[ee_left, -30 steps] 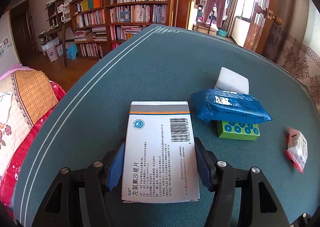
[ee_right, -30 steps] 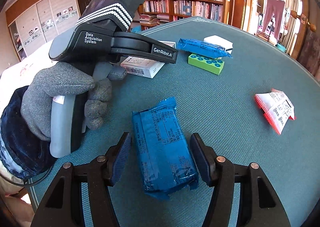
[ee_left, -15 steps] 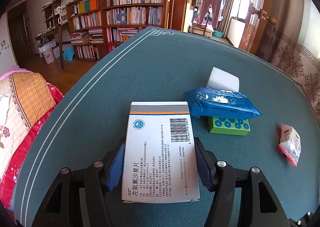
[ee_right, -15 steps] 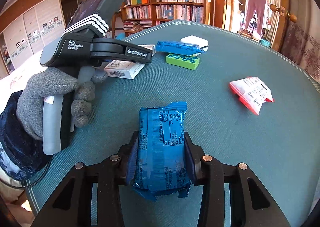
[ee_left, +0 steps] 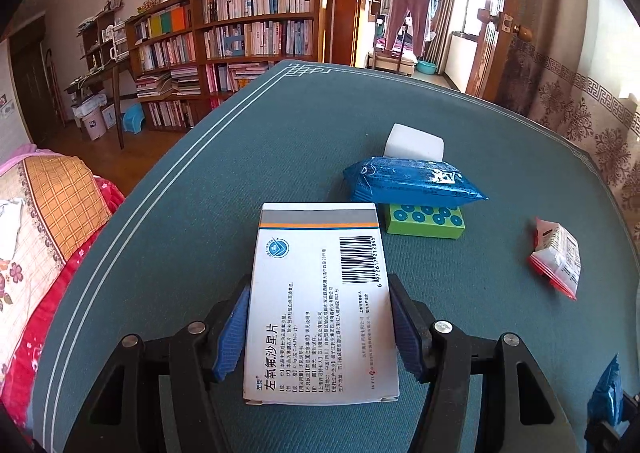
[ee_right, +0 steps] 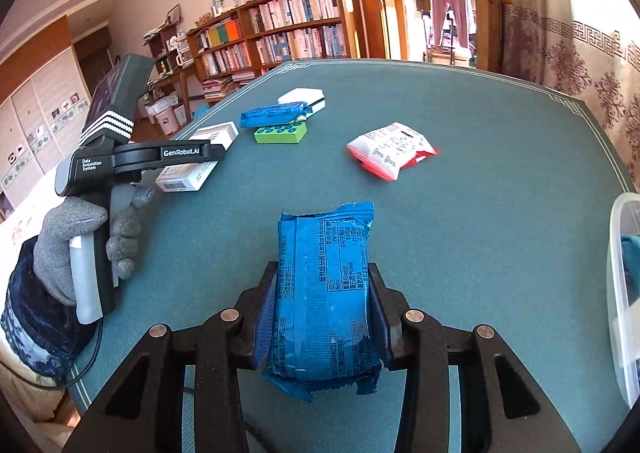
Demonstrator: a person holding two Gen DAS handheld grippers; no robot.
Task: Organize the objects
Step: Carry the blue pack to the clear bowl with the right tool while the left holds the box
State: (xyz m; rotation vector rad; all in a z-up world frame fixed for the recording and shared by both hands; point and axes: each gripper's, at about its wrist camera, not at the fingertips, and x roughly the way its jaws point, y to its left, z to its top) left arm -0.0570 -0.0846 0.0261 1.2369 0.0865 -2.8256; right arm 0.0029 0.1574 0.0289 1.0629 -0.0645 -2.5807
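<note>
A white medicine box point(ee_left: 316, 237) with a barcode sits between the blue pads of my left gripper point(ee_left: 319, 289), which is shut on its long sides just above the green table cloth point(ee_left: 200, 213). My right gripper point(ee_right: 323, 273) is shut on a blue snack packet point(ee_right: 326, 237), pads pressed into both sides, and the packet sticks out ahead of the fingers. The right wrist view also shows the left gripper's body point(ee_right: 160, 155) in a grey-gloved hand point(ee_right: 80, 229), with the medicine box point(ee_right: 184, 177) partly hidden under it.
Further back, a second blue packet point(ee_left: 416, 181) lies on a green box with blue dots point(ee_left: 424, 221), with a white block point(ee_left: 414, 141) behind them. A red-and-white pouch point(ee_left: 556, 257) lies to the right. A clear plastic container point(ee_right: 622, 293) stands at the right edge.
My right gripper closed on the blue packet, then carried it to the right, bringing the clear container into view. The left gripper drifted slightly, still holding the box.
</note>
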